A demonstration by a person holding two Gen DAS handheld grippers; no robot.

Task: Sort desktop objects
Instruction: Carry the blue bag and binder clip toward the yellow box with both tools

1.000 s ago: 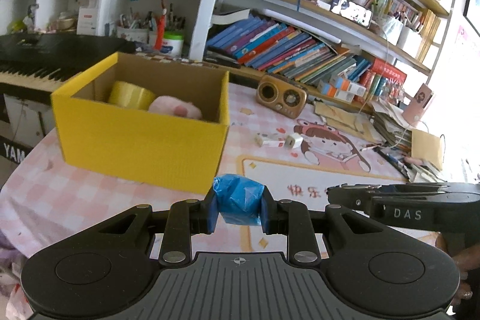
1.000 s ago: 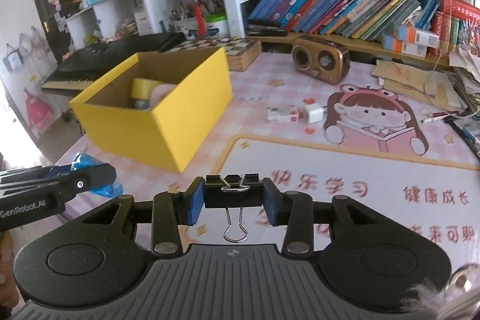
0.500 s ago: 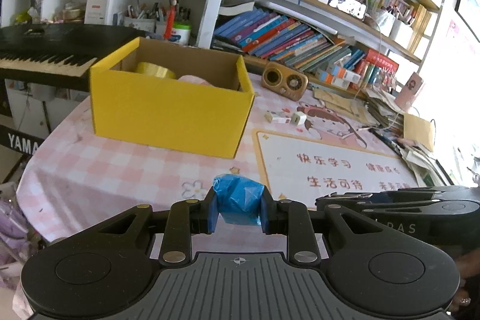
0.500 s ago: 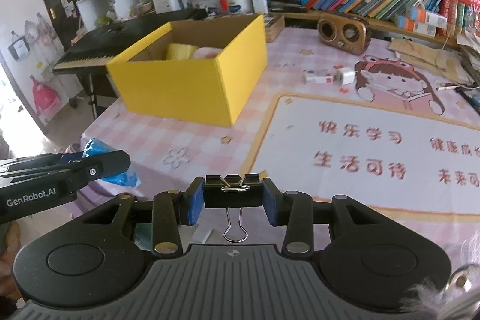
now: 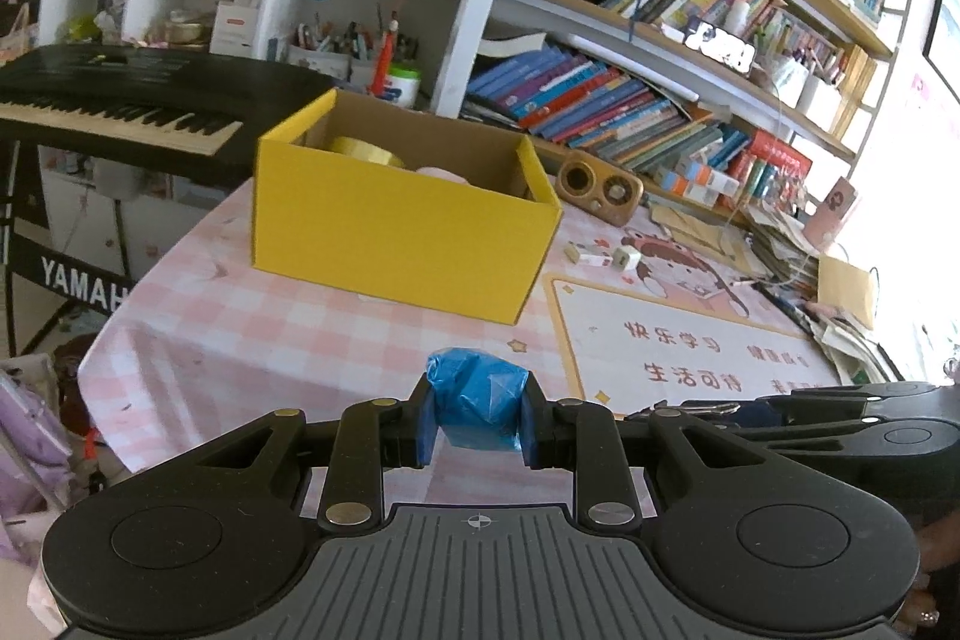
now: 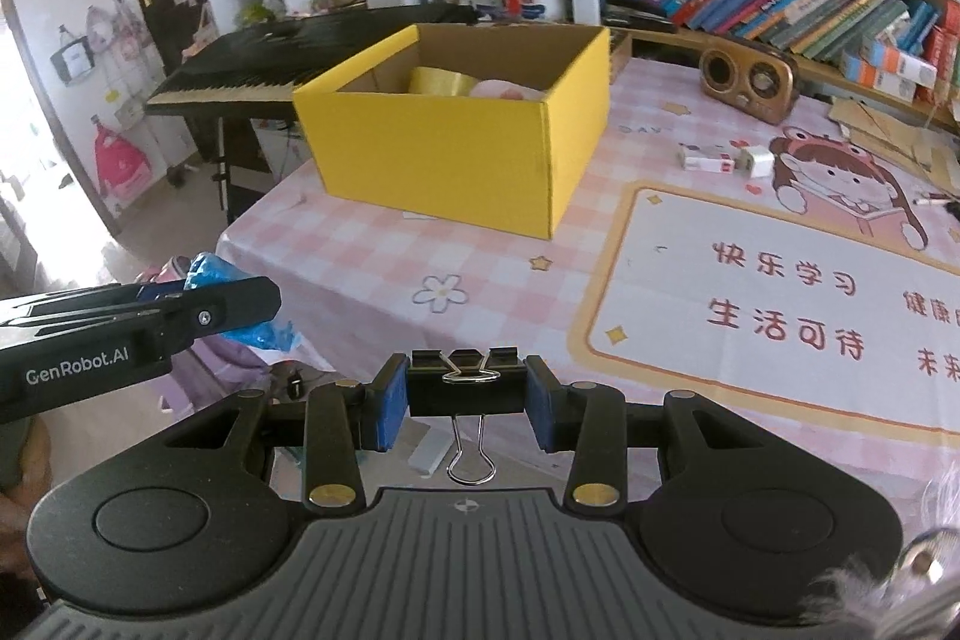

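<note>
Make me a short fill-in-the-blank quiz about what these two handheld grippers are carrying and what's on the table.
1. The left gripper is shut on a crumpled ____ bag.
2. The right gripper holds a black ____ clip.
3. The tape roll lies inside the ____ box.

Missing words: blue; binder; yellow

The left gripper [image 5: 477,421] is matte black plastic: a ribbed grey-black centre plate with a small crosshair mark, two round raised discs at lower left and lower right, and linkage arms fixed by brass-coloured screws [image 5: 347,514]. Its fingers carry blue pads [image 5: 425,430]. The right gripper [image 6: 467,403] has the same build, with blue pads [image 6: 384,409] too. At the left edge of the right wrist view, white "GenRobot.AI" lettering [image 6: 77,369] marks a black body. Skin, possibly a hand, shows at the lower left corner.
</note>
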